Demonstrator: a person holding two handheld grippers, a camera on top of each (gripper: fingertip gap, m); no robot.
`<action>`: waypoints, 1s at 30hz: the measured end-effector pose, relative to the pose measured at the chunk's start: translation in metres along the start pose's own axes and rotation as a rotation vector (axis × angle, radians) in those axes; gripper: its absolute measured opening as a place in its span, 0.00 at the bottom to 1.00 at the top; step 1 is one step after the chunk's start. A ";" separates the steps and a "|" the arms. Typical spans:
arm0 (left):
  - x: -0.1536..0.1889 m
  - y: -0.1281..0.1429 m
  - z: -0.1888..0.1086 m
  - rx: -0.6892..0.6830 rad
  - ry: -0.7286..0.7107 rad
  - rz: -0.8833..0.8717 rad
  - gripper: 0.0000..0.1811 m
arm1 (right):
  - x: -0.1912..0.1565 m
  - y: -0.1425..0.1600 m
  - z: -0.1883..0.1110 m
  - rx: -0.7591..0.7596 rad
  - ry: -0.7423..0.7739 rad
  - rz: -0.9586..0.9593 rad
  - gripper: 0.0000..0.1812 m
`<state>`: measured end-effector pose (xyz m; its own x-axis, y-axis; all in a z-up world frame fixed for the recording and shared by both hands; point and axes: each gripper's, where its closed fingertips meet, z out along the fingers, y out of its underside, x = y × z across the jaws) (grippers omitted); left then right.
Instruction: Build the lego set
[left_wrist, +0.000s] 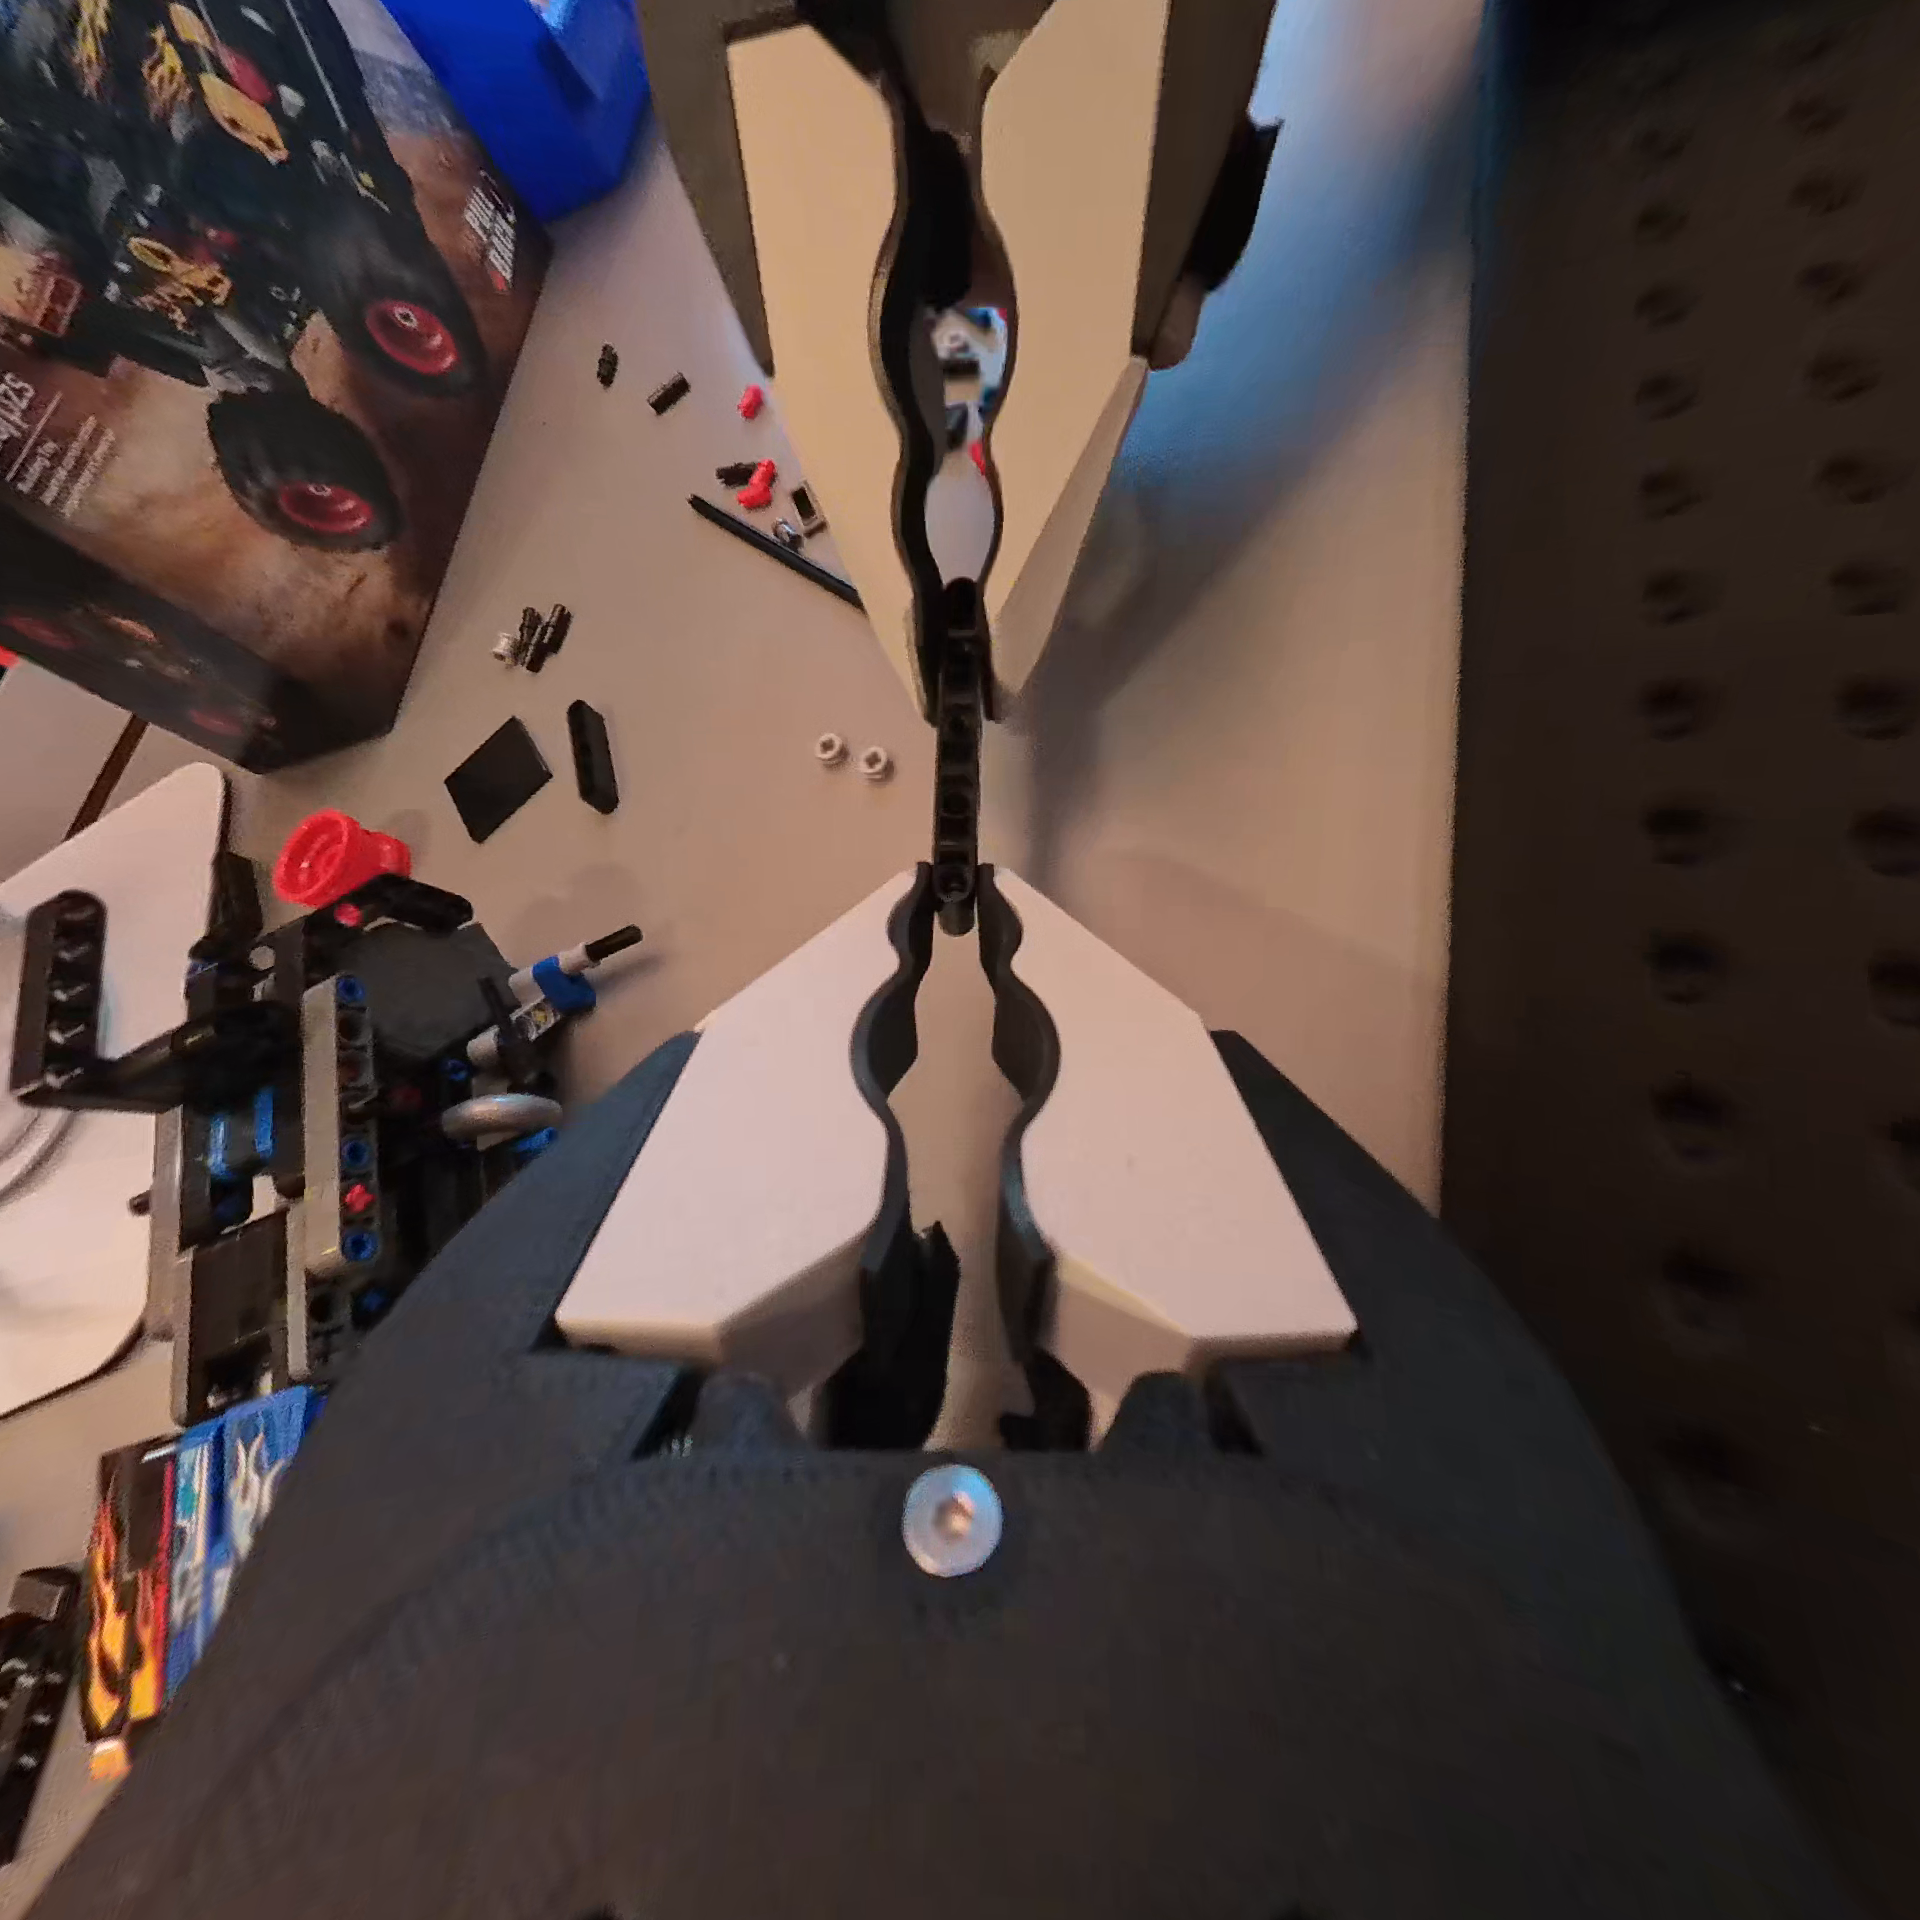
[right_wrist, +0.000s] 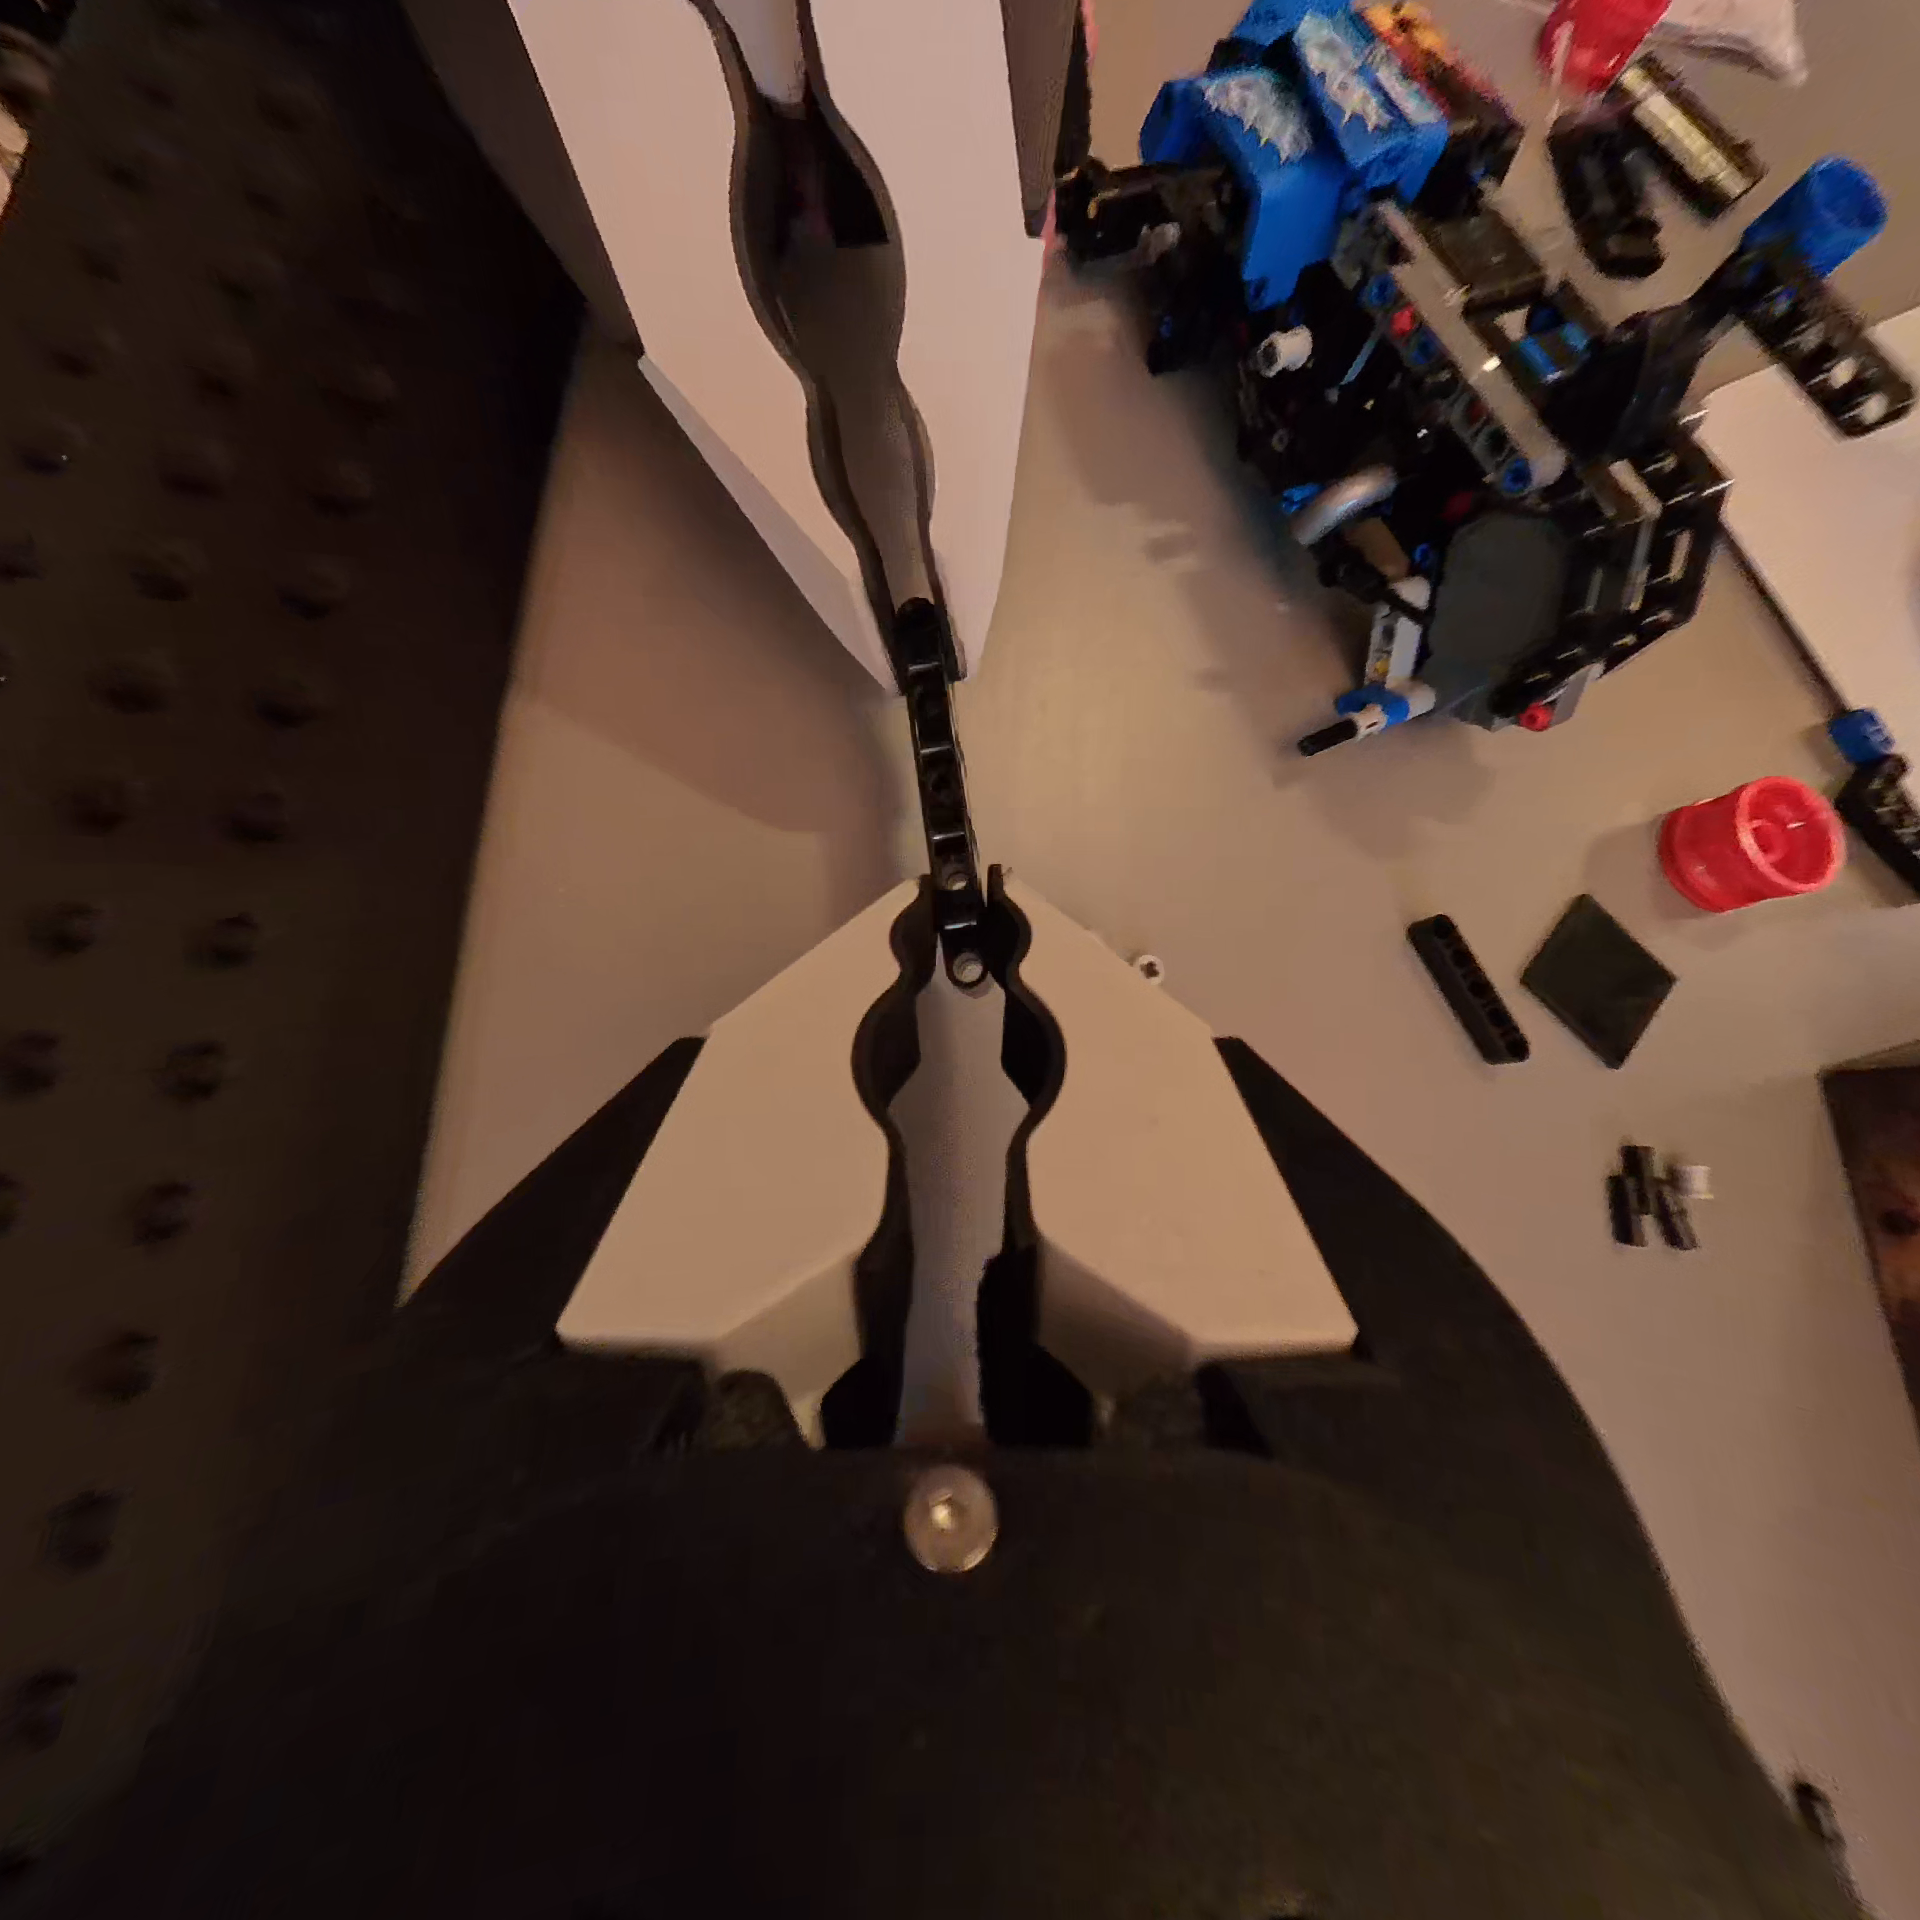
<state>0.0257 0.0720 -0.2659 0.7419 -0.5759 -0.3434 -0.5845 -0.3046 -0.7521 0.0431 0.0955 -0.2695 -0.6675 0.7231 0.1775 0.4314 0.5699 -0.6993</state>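
Long black plastic holed beam (left_wrist: 957, 758) is held above the grey counter (left_wrist: 1247, 831), the left gripper (left_wrist: 953, 902) and right gripper (right_wrist: 966, 914) each with jaws clamped on one end, probably for a handover or regrip.

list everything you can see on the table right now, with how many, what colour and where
beam: one, black, held in the air at both ends by the two grippers
truck model: one, part-built, blue, black and grey, on the table
red wheel hub: one loose, beside the model
short beam: one, black, on the table beside a black tile
grey bushes: two, near the held beam
small pins: a few, black and red, scattered
set box: one, dark, at the table edge
blue bin: one, behind the box
left hand-held gripper: shut on the beam
right hand-held gripper: shut on the beam
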 end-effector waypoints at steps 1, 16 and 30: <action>-0.003 -0.002 -0.001 0.012 -0.009 -0.016 0.04 | 0.002 -0.002 -0.001 0.007 0.018 -0.015 0.03; -0.018 -0.010 -0.008 0.110 0.014 -0.246 0.18 | 0.023 -0.022 -0.015 0.019 0.303 -0.294 0.03; -0.024 -0.007 -0.011 0.115 0.009 -0.289 0.04 | 0.021 -0.019 -0.013 0.033 0.274 -0.272 0.04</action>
<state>0.0086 0.0791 -0.2463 0.8689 -0.4846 -0.1014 -0.3080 -0.3689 -0.8769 0.0286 0.1050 -0.2437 -0.5661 0.6271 0.5350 0.2382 0.7458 -0.6221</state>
